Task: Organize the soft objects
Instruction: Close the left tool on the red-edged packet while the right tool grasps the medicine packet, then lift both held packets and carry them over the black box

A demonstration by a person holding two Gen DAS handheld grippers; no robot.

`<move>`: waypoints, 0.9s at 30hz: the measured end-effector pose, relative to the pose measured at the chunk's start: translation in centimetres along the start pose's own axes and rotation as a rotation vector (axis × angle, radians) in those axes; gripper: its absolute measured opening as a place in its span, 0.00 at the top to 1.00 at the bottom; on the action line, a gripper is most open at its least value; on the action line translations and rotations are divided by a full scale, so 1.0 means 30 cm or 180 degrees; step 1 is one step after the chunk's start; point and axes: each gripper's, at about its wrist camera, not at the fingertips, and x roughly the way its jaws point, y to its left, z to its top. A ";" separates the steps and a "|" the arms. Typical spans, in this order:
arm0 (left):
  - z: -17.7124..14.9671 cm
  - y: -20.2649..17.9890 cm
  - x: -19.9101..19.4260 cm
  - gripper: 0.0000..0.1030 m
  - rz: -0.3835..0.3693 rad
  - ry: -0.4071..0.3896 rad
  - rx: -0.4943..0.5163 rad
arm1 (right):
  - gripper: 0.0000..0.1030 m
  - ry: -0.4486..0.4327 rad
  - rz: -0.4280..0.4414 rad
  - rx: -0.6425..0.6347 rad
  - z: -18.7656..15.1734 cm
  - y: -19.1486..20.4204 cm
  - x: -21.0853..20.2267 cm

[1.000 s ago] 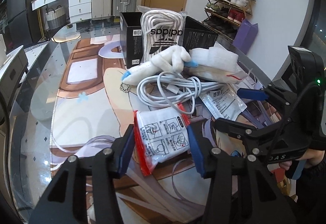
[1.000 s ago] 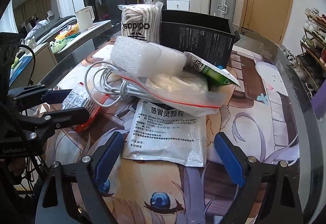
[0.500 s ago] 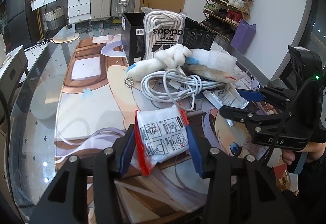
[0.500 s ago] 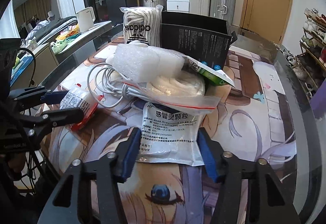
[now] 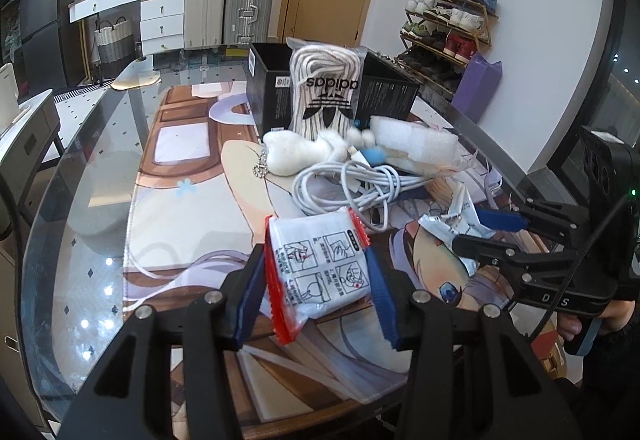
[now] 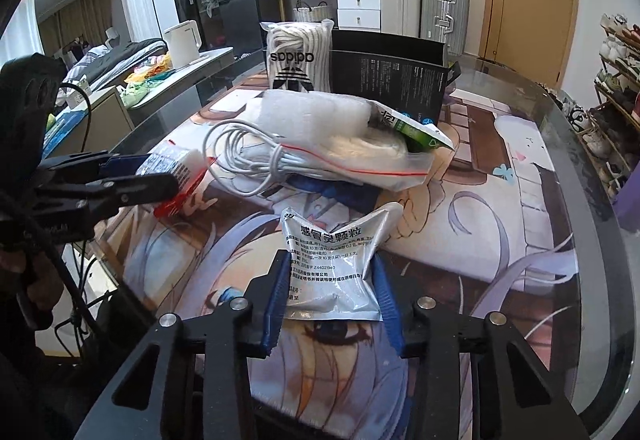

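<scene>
My left gripper [image 5: 316,280] is shut on a white packet with red edges [image 5: 320,268], held above the printed mat; it also shows in the right wrist view [image 6: 176,176]. My right gripper [image 6: 332,296] is shut on a silver medicine sachet [image 6: 332,260], crumpled between the blue pads; it also shows in the left wrist view [image 5: 456,228]. A pile lies behind: a white cable coil [image 5: 356,188], a plush toy [image 5: 296,156], white foam [image 5: 412,140], a zip bag [image 6: 360,156] and an adidas bag [image 5: 324,96] leaning on a black box [image 6: 396,80].
A printed mat [image 5: 180,200] covers the glass table [image 5: 80,168], whose rounded edge runs close to both grippers. A green-white packet [image 6: 420,128] sticks out of the pile. A shoe rack [image 5: 444,28] and suitcases [image 5: 228,8] stand beyond the table.
The right gripper has closed on the silver sachet and pulled it back from the pile, crumpling it. The left gripper has drawn back with the red-edged packet still held.
</scene>
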 end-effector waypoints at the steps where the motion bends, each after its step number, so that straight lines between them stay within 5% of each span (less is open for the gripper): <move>1: 0.003 -0.001 -0.007 0.54 -0.0004 -0.0010 -0.0001 | 0.60 -0.0012 0.0007 0.0002 -0.002 -0.001 -0.006; 13: 0.025 -0.015 -0.063 0.54 -0.0018 -0.0182 0.0019 | 0.60 -0.0354 0.0079 -0.0053 0.015 0.021 -0.142; 27: 0.157 -0.025 -0.097 0.53 0.0020 -0.0440 0.0027 | 0.60 -0.0734 0.0061 -0.0055 0.160 0.004 -0.214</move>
